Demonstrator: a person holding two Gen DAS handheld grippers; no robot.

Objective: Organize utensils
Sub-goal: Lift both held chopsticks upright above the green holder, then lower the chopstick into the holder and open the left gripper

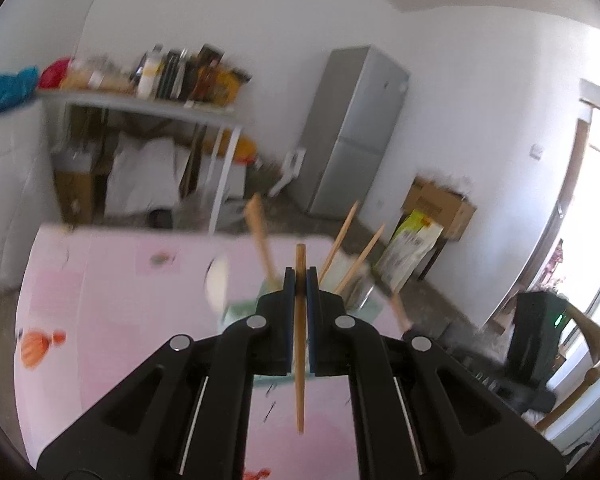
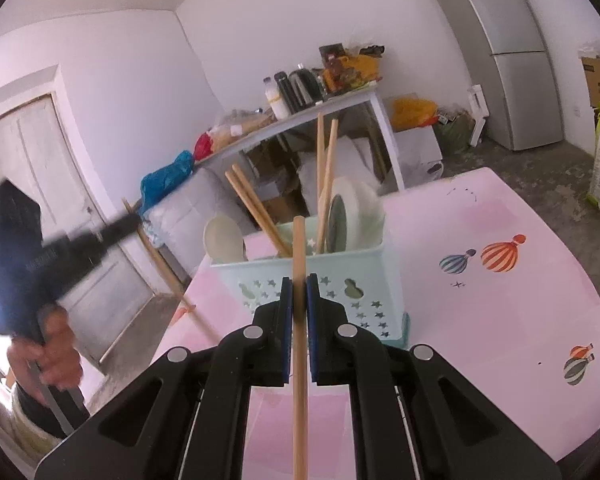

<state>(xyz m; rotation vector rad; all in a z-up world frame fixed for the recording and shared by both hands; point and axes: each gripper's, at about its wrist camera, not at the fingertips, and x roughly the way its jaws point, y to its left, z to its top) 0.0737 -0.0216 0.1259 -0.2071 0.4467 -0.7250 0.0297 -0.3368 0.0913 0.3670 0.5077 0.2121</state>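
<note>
My left gripper (image 1: pixel 300 276) is shut on a wooden chopstick (image 1: pixel 300 368) that stands upright between its blue pads, above the pink table. My right gripper (image 2: pixel 299 284) is shut on another wooden chopstick (image 2: pixel 299 360), held just in front of a pale green utensil basket (image 2: pixel 340 276). The basket holds several chopsticks (image 2: pixel 260 212), a white spoon (image 2: pixel 224 240) and a white ladle-like utensil (image 2: pixel 352 208). In the left wrist view the basket (image 1: pixel 240 308) is blurred behind the fingers, with chopsticks (image 1: pixel 342 236) sticking up. The left gripper and its chopstick also show blurred at the left of the right wrist view (image 2: pixel 80 240).
The table (image 2: pixel 480 320) has a pink cloth with balloon prints. Behind it stand a cluttered white shelf table (image 2: pixel 300 108), a grey fridge (image 2: pixel 512 60), cardboard boxes (image 1: pixel 440 204) and a wooden chair (image 1: pixel 580 360) at the right.
</note>
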